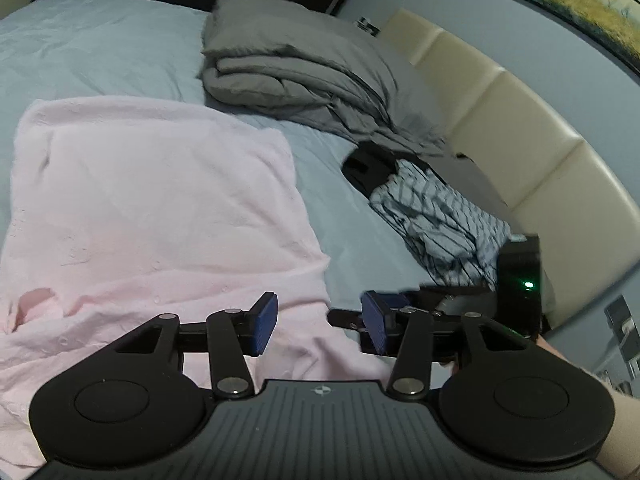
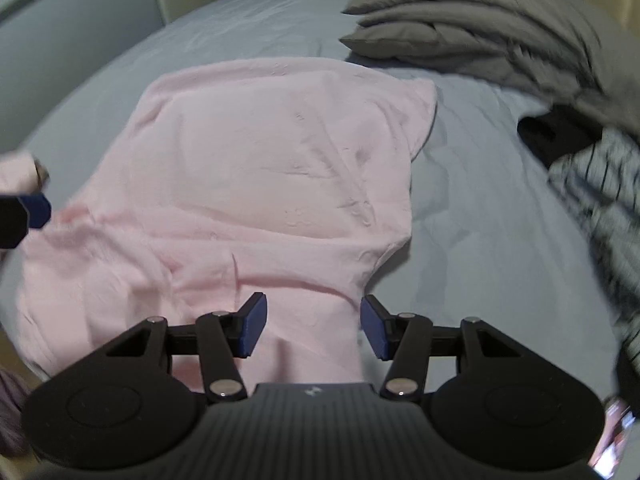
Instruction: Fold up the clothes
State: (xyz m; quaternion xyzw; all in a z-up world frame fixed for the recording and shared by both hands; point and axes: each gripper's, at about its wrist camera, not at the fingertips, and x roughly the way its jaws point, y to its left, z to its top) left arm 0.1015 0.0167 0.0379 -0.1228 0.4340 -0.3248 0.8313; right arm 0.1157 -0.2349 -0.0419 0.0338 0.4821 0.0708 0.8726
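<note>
- Bed with a pale grey-blue sheet [image 2: 480, 216] fills most of both views; a cream padded headboard [image 1: 500, 120] runs along its far side.
- Folded grey-brown quilt [image 1: 288, 64] sits in a stack on the sheet near the headboard, well apart from the work area.
- Pale pink soft-knit garment [image 2: 256, 168] lies spread on the sheet in front of both grippers, partly folded: one straight folded edge on its right side, loose wrinkled fabric bunched at the near end.
- Crumpled grey-and-white striped cloth [image 1: 440, 216] lies in a heap beside the headboard, right of the pink garment, with something black [image 1: 368, 164] just behind it; can't tell what that is.
- Left gripper [image 1: 318, 322]: blue pads apart, nothing between them, poised over the near edge of the pink garment. Can't tell if it touches the fabric.
- Right gripper [image 2: 312, 326]: blue pads apart, nothing pinched, above the pink garment's near end. In the left wrist view it shows just beyond the left gripper's right finger.
</note>
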